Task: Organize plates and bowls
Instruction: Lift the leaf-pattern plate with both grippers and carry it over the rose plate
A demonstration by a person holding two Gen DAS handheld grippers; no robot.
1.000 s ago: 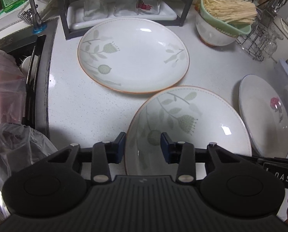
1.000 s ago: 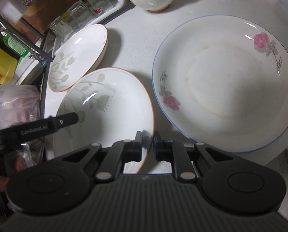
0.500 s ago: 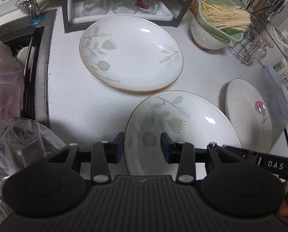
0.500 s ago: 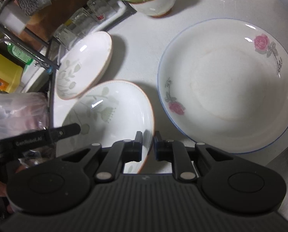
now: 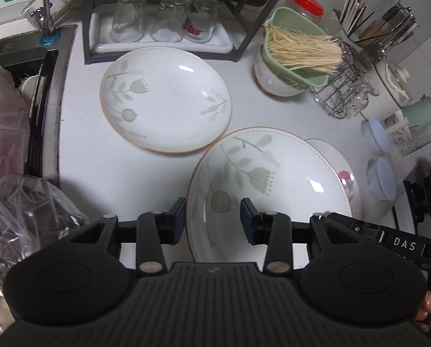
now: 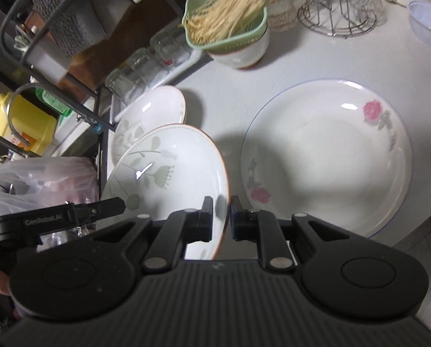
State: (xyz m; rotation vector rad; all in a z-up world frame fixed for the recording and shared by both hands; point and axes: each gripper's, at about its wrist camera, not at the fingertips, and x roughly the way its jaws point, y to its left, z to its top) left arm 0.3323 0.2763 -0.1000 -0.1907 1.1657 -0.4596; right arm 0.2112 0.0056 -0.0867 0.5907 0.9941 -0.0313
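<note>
My right gripper (image 6: 221, 217) is shut on the rim of a leaf-pattern plate (image 6: 169, 173) and holds it tilted above the counter. The same plate (image 5: 267, 190) fills the lower middle of the left wrist view, partly over the rose plate (image 5: 348, 179). My left gripper (image 5: 212, 219) is open, its fingers either side of that plate's near left rim without clamping it. A second leaf-pattern plate (image 5: 166, 98) lies flat on the counter behind. The rose plate (image 6: 328, 156) lies flat to the right.
A sink (image 5: 33, 92) with plastic bags (image 5: 16, 208) is at left. A rack with upturned glasses (image 5: 163, 20) stands behind. A white bowl with a green strainer of noodles (image 5: 296, 57), a wire rack (image 5: 348, 86), mugs and small plastic bowls (image 5: 380, 179) crowd the right.
The held leaf plate has risen off the counter and moved right, now overlapping the rose plate in the left view. Both grippers have lifted and pulled back, showing more counter.
</note>
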